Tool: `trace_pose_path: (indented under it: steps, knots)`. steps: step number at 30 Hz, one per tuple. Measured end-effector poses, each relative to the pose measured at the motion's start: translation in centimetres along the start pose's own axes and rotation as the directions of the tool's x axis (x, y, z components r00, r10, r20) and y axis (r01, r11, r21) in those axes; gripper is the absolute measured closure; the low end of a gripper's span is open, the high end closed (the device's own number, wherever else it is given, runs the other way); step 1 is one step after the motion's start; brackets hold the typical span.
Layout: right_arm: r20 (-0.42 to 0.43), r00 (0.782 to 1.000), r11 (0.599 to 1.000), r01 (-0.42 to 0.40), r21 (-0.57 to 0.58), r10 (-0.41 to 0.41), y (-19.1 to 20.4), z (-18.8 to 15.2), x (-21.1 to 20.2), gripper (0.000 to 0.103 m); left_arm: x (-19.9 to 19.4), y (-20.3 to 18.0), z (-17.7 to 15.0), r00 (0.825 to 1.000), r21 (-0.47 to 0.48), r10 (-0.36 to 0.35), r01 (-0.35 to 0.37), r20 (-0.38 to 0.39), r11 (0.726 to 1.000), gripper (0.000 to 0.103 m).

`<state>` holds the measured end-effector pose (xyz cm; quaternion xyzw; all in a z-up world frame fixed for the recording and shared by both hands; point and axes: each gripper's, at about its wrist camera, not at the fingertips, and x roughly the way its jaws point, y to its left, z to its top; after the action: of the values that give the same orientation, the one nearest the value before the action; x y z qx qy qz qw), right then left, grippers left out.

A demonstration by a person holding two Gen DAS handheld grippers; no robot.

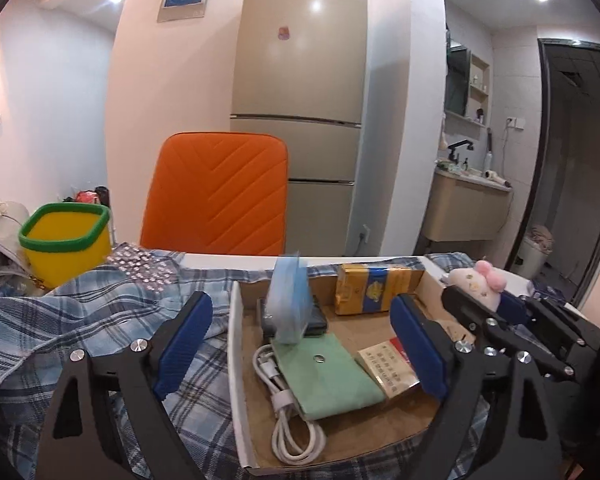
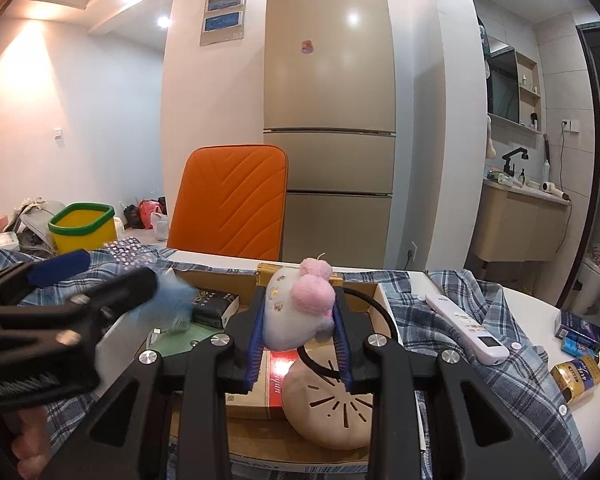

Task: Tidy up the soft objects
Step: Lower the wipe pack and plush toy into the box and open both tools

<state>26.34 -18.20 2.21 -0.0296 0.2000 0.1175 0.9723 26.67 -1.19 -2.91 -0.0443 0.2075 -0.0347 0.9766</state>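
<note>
My right gripper (image 2: 299,312) is shut on a white plush toy with pink ears (image 2: 296,308), held above the cardboard box (image 2: 220,276); the toy also shows at the right of the left wrist view (image 1: 476,280). My left gripper (image 1: 300,320) is open over the box (image 1: 236,360). A light blue soft pack (image 1: 292,300) is in mid-air or standing between its fingers, blurred, touching neither pad. In the right wrist view the left gripper (image 2: 60,292) sits at the left by the blurred blue pack (image 2: 172,304).
The box holds a green pouch (image 1: 332,376), white cable (image 1: 288,420), cigarette packs (image 1: 376,288) and a round beige object (image 2: 332,404). A plaid shirt (image 1: 80,320) covers the table. A yellow bin (image 1: 66,248), orange chair (image 1: 220,196), remote (image 2: 466,328) and small boxes (image 2: 578,360) are nearby.
</note>
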Motion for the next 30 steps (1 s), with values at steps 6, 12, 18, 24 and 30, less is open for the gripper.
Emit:
trace_pose_path:
  steps: [6, 12, 18, 24, 30]
  knots:
    - [0.000, 1.000, 1.000, -0.004, -0.012, 0.004, 0.1, 0.0, 0.0, 0.072, -0.2, 0.0, 0.0, 1.000, 0.005, -0.003, 0.003, 0.012, 1.000, 0.013]
    - [-0.007, 1.000, 1.000, -0.006, -0.015, 0.006, 0.1, 0.1, 0.1, 0.072, -1.1, 0.0, 0.1, 0.999, 0.005, -0.009, 0.009, 0.050, 1.000, 0.013]
    - [-0.021, 1.000, 1.000, -0.008, -0.028, 0.007, 0.2, 0.1, 0.3, 0.035, -2.4, -0.7, 0.1, 0.993, 0.036, -0.003, -0.002, 0.115, 0.999, 0.013]
    - [-0.014, 1.000, 0.999, -0.002, -0.038, 0.002, 0.4, 0.0, 0.2, 0.025, -2.4, -0.8, 0.2, 0.994, 0.028, 0.003, -0.006, 0.110, 1.000, 0.013]
    - [-0.016, 1.000, 1.000, 0.001, -0.031, -0.002, 0.3, 0.1, 0.3, 0.025, -2.4, -0.9, 0.2, 0.994, 0.025, 0.002, -0.005, 0.111, 1.000, 0.013]
